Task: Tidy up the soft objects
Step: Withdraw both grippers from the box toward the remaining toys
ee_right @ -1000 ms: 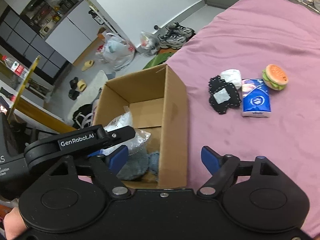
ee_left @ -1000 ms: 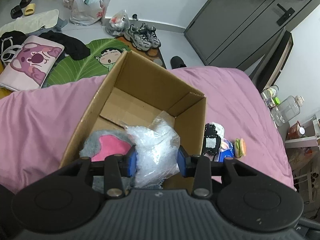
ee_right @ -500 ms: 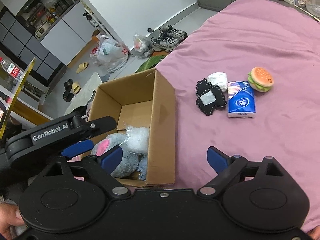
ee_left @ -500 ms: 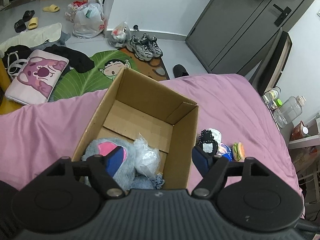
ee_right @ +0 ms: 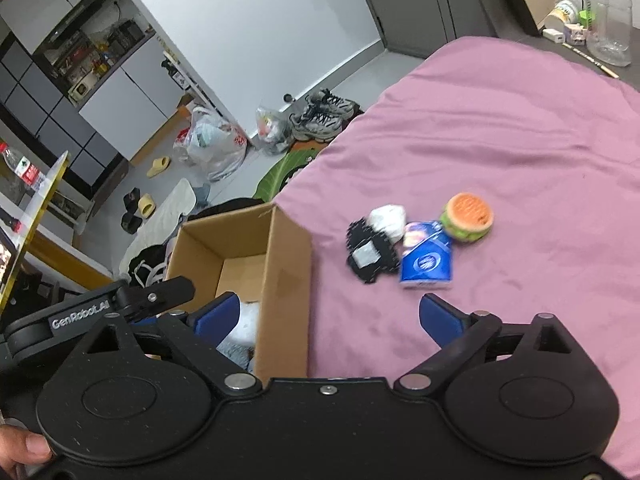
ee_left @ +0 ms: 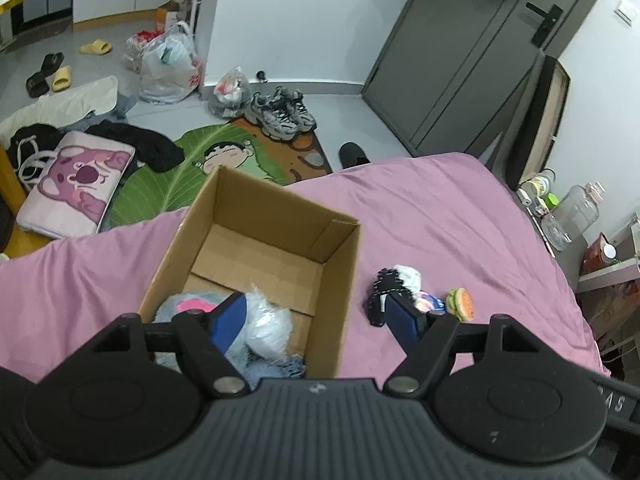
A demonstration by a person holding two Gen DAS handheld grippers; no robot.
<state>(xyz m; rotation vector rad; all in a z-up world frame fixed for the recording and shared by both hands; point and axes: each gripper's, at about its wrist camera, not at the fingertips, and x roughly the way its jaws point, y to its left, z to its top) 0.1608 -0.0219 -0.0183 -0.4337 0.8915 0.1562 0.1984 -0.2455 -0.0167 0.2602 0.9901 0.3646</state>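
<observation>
An open cardboard box (ee_left: 344, 280) stands on the pink bed (ee_left: 440, 208). Inside lie a grey-and-pink plush (ee_left: 188, 306), a white crinkly plastic bag (ee_left: 266, 322) and a blue cloth (ee_left: 280, 368). My left gripper (ee_left: 314, 304) hangs open above the box's near right corner, holding nothing. To the right of the box (ee_right: 286, 280) sit a black knitted piece (ee_right: 370, 256), a white bundle (ee_right: 388, 220), a blue tissue pack (ee_right: 426, 262) and a burger toy (ee_right: 468, 218). My right gripper (ee_right: 326, 300) hovers short of them, its jaws opening with nothing between them.
Past the bed's far edge the floor holds sneakers (ee_left: 280, 114), plastic bags (ee_left: 168, 68), a leaf mat (ee_left: 168, 180) and a pink pillow (ee_left: 76, 184). A grey wardrobe (ee_left: 460, 60) stands behind. Bottles (ee_left: 572, 216) sit on a side table right of the bed.
The left gripper let go of the white plastic bag, which now lies in the box, and rose back from it. The right gripper widened and shifted toward the items on the bed.
</observation>
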